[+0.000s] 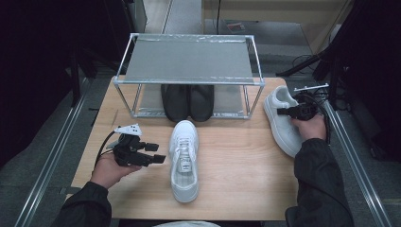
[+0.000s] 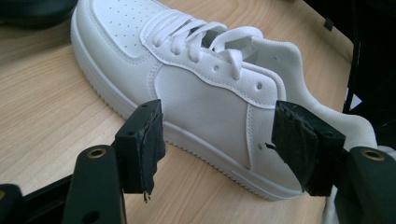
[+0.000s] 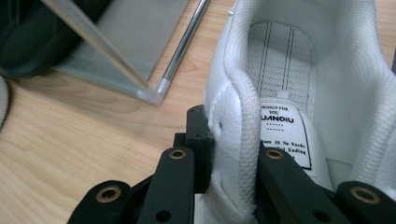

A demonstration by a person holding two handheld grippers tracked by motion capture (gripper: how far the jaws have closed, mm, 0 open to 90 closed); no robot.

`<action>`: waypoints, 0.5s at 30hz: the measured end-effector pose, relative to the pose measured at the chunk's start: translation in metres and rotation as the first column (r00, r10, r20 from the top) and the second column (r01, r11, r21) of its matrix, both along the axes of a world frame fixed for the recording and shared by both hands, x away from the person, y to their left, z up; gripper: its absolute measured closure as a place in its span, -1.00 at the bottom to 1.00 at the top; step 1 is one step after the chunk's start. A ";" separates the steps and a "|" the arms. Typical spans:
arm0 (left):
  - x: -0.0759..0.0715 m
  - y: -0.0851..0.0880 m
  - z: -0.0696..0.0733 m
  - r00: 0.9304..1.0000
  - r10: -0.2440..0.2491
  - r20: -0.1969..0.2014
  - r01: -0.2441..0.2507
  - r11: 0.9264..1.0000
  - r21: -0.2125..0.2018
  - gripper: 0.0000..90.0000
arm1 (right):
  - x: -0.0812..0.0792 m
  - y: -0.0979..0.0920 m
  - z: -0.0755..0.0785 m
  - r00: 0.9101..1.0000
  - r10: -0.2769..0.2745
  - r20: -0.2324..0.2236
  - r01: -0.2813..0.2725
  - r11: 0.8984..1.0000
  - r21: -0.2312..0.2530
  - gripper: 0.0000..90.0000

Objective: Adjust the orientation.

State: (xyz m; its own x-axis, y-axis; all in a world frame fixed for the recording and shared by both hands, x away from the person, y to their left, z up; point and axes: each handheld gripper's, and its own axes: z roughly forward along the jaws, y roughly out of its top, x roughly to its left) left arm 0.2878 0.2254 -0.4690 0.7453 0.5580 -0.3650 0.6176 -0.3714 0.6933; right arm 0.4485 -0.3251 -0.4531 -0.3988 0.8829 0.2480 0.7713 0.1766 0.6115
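White leather everywhere here: two sneakers out on the wooden table, both in front of the metal shoe rack that sits at the far side. The right-hand sneaker lies just off the rack's front right corner, and the right gripper is clamped on it, one jaw outside the padded collar and the other down inside the shoe, pinching that side wall. You can even read the insole label in the right gripper view. The other sneaker sits straight in front of the rack's middle, toe pointing at the black pair tucked on the bottom shelf. The left gripper hangs just beside its left flank, jaws spread wide, not touching anything.
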 end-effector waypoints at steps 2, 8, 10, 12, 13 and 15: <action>0.001 -0.001 0.001 1.000 -0.005 0.001 0.005 1.000 -0.002 -0.24 | -0.009 -0.001 0.004 1.000 -0.002 0.008 0.002 1.000 0.003 0.85; 0.005 -0.004 0.001 1.000 -0.021 0.000 0.021 1.000 -0.007 -0.25 | -0.034 -0.005 0.009 1.000 -0.012 0.029 0.012 1.000 -0.005 0.85; 0.006 -0.006 0.004 0.999 -0.032 -0.009 0.032 0.999 -0.016 -0.26 | -0.043 -0.007 0.011 1.000 -0.020 0.021 0.020 1.000 -0.007 0.85; 0.006 -0.007 0.007 0.999 -0.036 0.003 0.036 0.999 -0.031 -0.26 | -0.052 -0.008 0.013 1.000 -0.016 0.023 0.016 1.000 -0.008 0.84; 0.007 -0.007 0.008 0.999 -0.040 0.007 0.041 0.998 -0.040 -0.26 | -0.056 -0.009 0.014 1.000 -0.016 0.024 0.016 1.000 -0.009 0.84; 0.010 -0.009 0.008 0.999 -0.042 0.007 0.043 0.998 -0.037 -0.26 | -0.065 -0.008 0.016 1.000 -0.012 0.027 0.012 1.000 -0.008 0.84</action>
